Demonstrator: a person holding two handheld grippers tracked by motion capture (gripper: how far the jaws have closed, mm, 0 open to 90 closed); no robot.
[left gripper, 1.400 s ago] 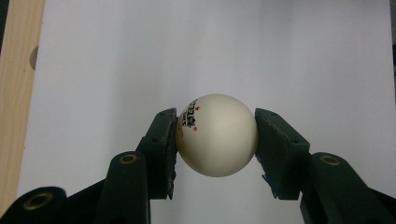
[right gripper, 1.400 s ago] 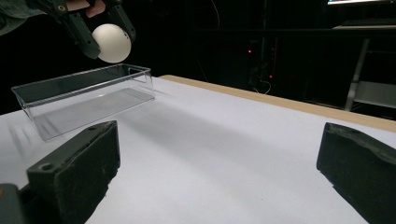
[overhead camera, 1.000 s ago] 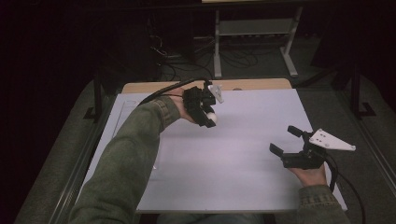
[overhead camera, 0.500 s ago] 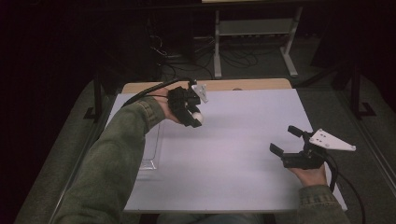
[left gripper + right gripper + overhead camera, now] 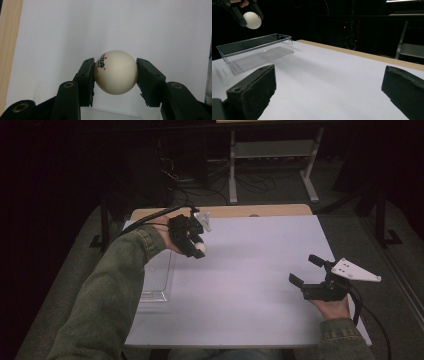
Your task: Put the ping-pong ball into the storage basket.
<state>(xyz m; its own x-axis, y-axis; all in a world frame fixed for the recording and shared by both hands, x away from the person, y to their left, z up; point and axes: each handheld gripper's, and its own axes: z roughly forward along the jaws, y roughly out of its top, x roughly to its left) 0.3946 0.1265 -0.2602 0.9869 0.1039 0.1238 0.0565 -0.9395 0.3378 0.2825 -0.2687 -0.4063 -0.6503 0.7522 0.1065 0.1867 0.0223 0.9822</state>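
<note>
I am seeing the white ball [image 5: 116,72] pinched between the two pads of my left claw [image 5: 192,245], which is clenching it in the air above the white worktop [image 5: 250,270], near the clear plastic tray [image 5: 156,280]. Small black and red print on the ball is too fine to read. My sleeve is covering much of the tray in the high view. My right claw [image 5: 310,272] is hovering released, well apart, jaws wide and holding nothing.
</note>
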